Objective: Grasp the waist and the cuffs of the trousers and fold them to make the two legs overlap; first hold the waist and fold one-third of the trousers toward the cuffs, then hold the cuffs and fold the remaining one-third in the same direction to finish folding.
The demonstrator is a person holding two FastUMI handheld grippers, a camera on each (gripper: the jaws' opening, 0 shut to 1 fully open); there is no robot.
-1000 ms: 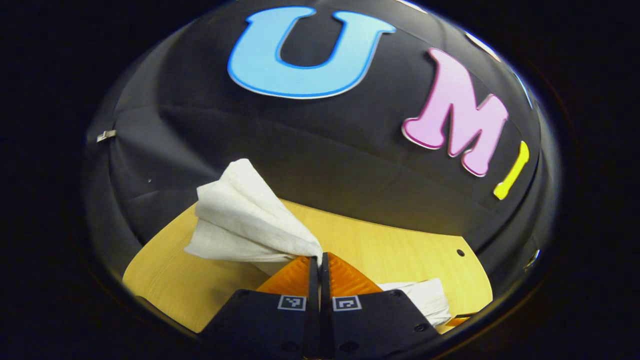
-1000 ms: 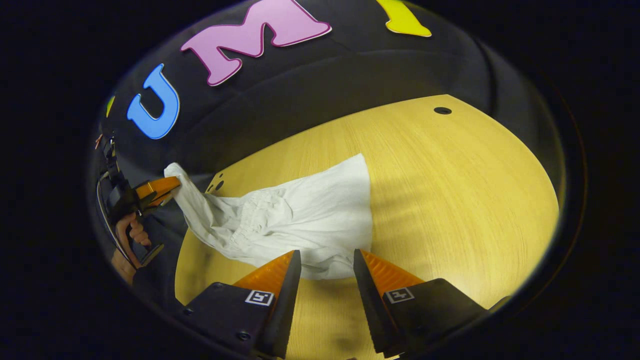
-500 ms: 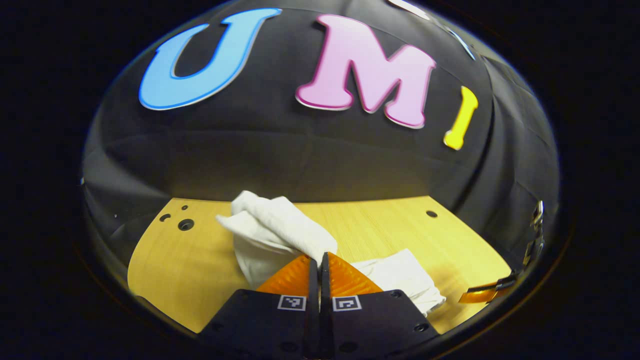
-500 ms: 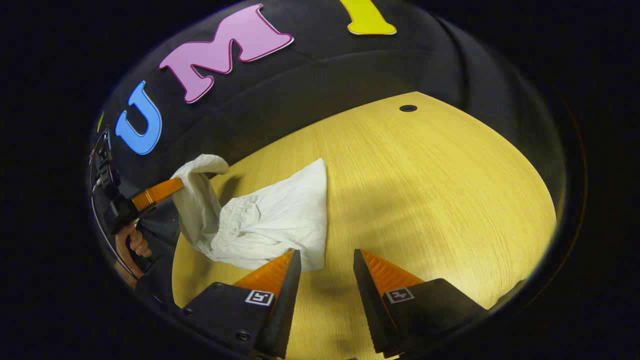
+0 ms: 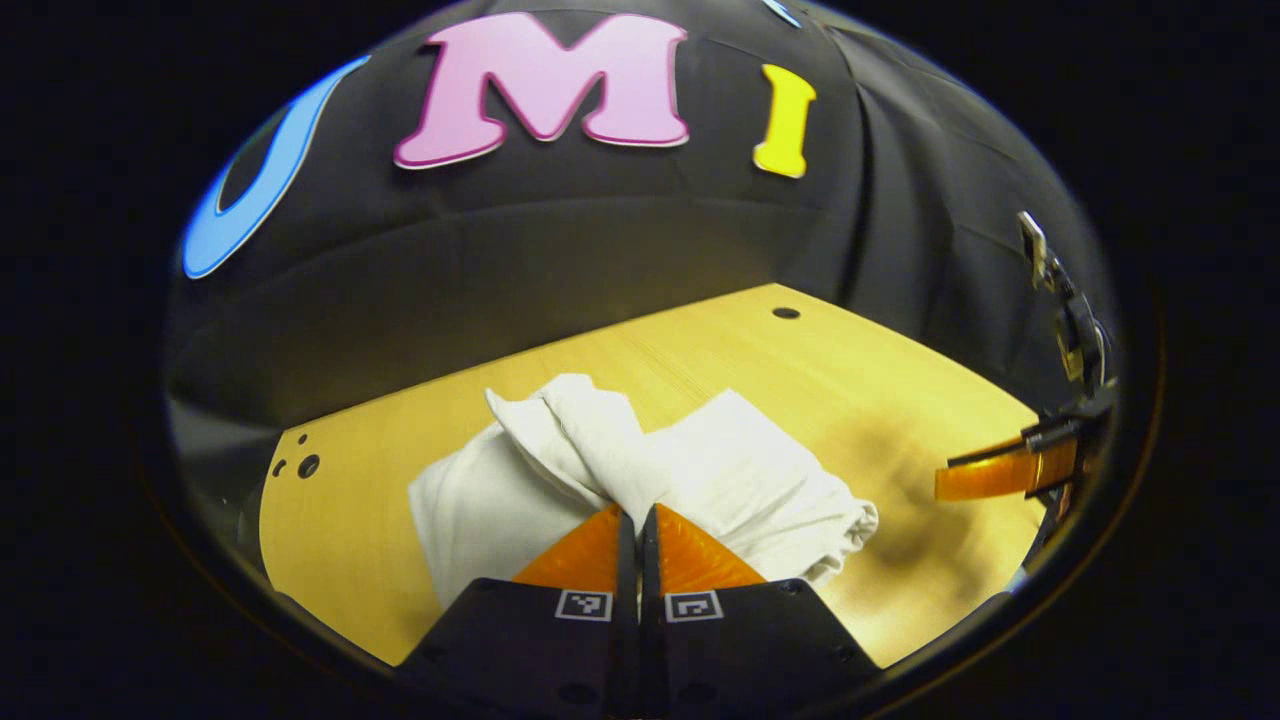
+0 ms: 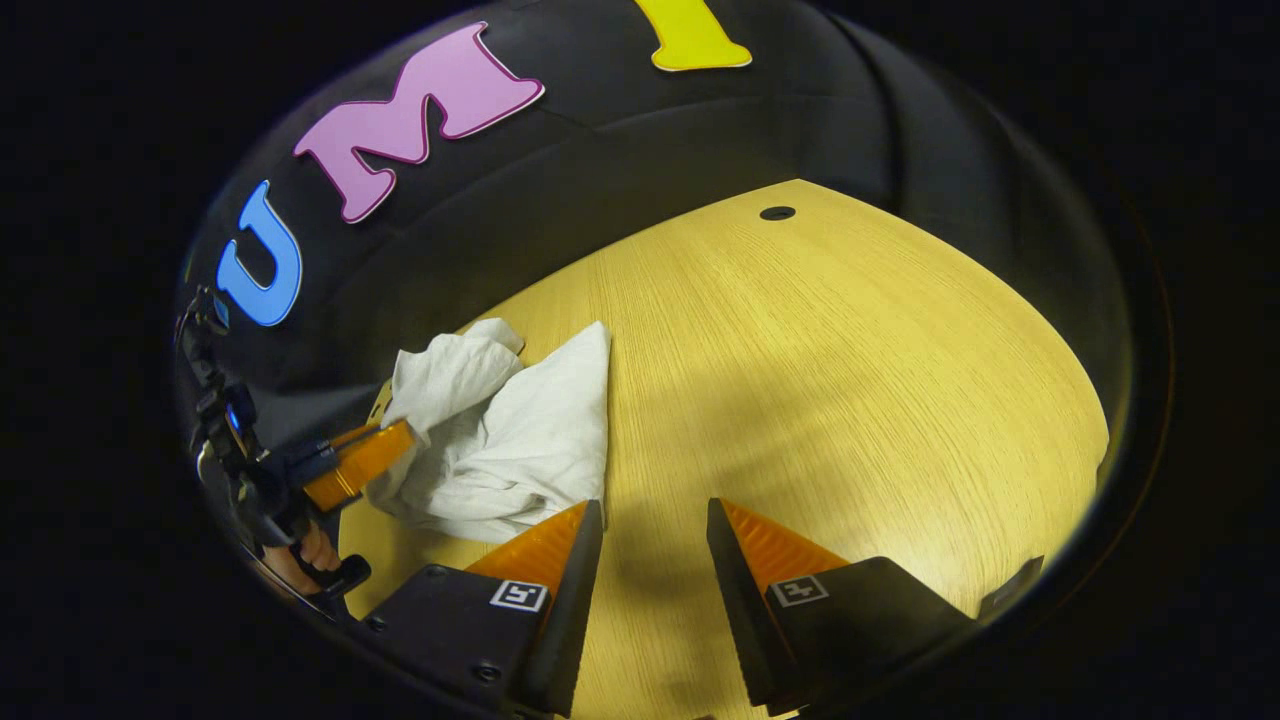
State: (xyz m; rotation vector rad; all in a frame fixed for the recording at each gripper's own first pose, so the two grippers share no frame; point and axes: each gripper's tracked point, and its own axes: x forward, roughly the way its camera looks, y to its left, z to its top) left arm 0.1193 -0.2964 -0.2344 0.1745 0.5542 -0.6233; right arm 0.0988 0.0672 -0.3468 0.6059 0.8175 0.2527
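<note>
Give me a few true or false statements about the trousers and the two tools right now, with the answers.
1. The left tool is shut on a fold of the white trousers. True.
2. The right tool grips the trousers. False: its jaws stand open over bare table, beside the cloth.
3. The trousers lie spread flat at full length. False: they are bunched in a folded heap.
4. A hand holds the left tool's handle in the right gripper view. True.
</note>
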